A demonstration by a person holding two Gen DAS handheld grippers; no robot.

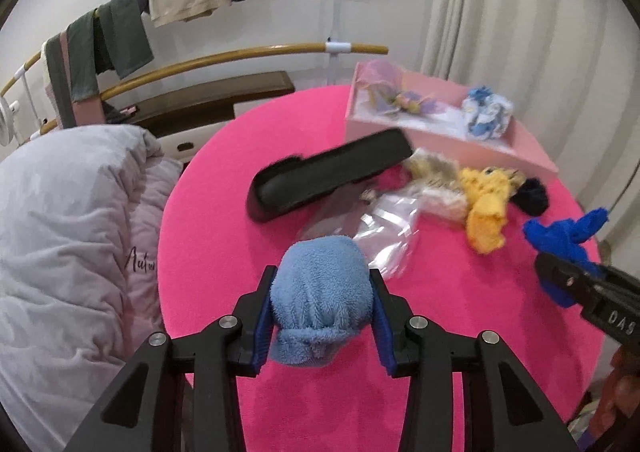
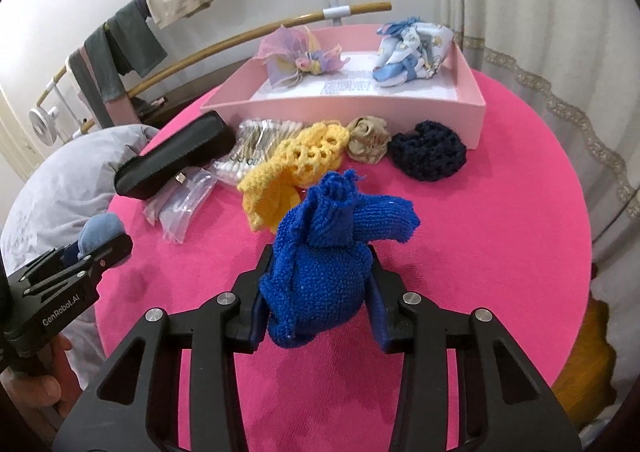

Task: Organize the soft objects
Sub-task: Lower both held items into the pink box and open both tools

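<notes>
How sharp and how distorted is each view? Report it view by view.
Left wrist view: strong fisheye bend in the wooden rails; the pink box and yellow knit piece smear with motion blur, while the light blue sock in the left gripper stays crisp. Right wrist view: the same curvature, dark corners, but sharper; soft even light, the royal blue sock clear.

Light-blue terry bundle point(image 1: 318, 292): plush, matt. Royal-blue knit piece point(image 2: 324, 264): coarse, nubbly yarn. Yellow crochet point(image 2: 296, 168): open mesh. Table point(image 2: 500, 252) cover: pink, matt, fine-ribbed cloth. Black case point(image 1: 332, 176): smooth, slightly glossy. Pink tray point(image 2: 344, 112): smooth matt card. Bags point(image 2: 180, 208): clear glossy plastic.
</notes>
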